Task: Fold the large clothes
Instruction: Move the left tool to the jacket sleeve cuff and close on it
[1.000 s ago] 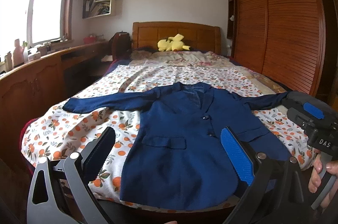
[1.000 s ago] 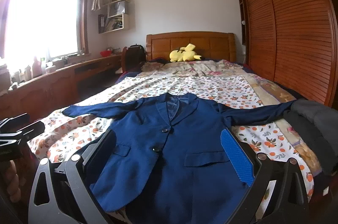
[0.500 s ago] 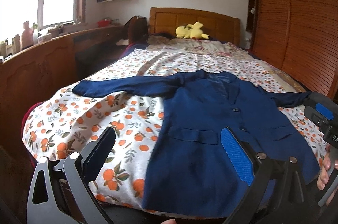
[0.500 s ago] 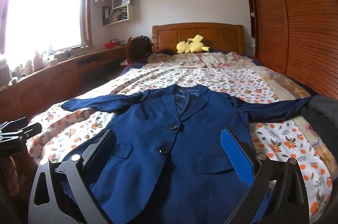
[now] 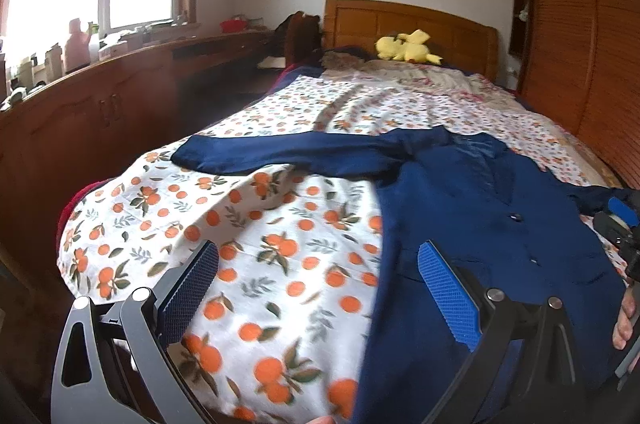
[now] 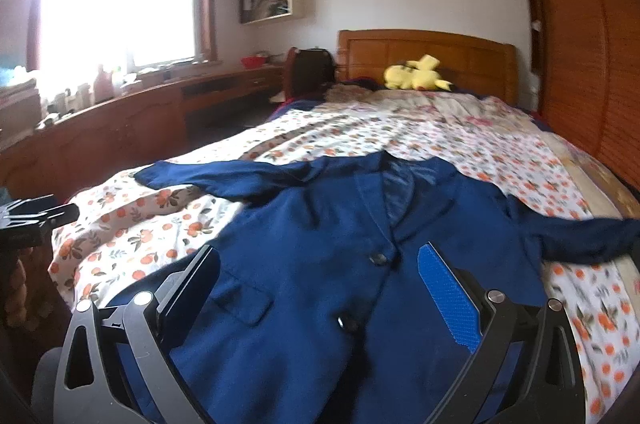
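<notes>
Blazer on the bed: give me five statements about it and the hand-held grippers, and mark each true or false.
1. The blazer lies front up with both sleeves spread out. True.
2. The left hand-held gripper is shut on a sleeve. False: its jaws are open and hold nothing.
3. A yellow plush toy sits near the headboard. True.
4. The blazer is red. False: it is dark blue.
5. The right hand-held gripper is open, over the blazer's lower front. True.
</notes>
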Demonstrator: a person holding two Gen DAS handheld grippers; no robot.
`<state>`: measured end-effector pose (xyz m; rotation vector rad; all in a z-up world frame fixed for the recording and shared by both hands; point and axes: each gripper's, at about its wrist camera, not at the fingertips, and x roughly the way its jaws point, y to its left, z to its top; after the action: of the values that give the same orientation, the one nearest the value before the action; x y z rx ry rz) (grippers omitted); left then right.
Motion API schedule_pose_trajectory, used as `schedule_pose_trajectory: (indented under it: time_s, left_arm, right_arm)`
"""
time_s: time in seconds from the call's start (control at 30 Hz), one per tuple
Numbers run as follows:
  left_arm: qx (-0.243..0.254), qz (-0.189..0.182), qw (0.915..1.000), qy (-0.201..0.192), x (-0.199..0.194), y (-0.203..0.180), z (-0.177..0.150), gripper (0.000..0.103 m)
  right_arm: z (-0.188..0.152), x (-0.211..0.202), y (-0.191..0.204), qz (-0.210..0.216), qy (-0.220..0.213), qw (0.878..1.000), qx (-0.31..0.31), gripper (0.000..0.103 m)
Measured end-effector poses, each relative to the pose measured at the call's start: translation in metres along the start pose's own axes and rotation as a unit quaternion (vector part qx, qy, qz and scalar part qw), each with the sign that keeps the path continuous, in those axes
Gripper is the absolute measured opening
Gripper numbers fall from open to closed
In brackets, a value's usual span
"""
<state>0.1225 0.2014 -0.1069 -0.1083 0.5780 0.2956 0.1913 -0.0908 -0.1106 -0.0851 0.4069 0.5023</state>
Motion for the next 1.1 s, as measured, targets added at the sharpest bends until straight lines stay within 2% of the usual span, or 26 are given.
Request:
schedule_pose_trajectory:
  time_s: [0.13, 0.3, 0.57, 0.8, 1.1]
  left_arm:
    - [0.007, 0.008, 0.9999, 0.009, 0.027, 0.012, 0.011, 0.1]
    - [0.008, 0.0, 0.9997, 0.024, 0.065, 0.03, 0.031, 0.1]
    - [0.007, -0.013, 0.9989, 0.045, 0.124, 0.055, 0.066, 0.1]
    - [-0.023, -0.014, 0.9962, 0.083, 0.181, 0.078, 0.088, 0.085]
    - [-0.077, 0.012, 0.9877, 0.136, 0.271, 0.116, 0.11, 0.078]
  right_arm:
    - [0.013, 0.025, 0.006, 0.021, -0.001, 1.0, -0.006, 0.096]
    - [0.03, 0.062, 0.018, 0.031, -0.002, 0.999, -0.014, 0.096]
    - [0.019, 0.115, 0.018, 0.044, 0.028, 0.998, -0.032, 0.096]
    - [0.003, 0.144, 0.016, 0.063, 0.063, 0.996, -0.022, 0.095]
    - [-0.001, 0.148, 0.014, 0.067, 0.07, 0.995, -0.015, 0.095]
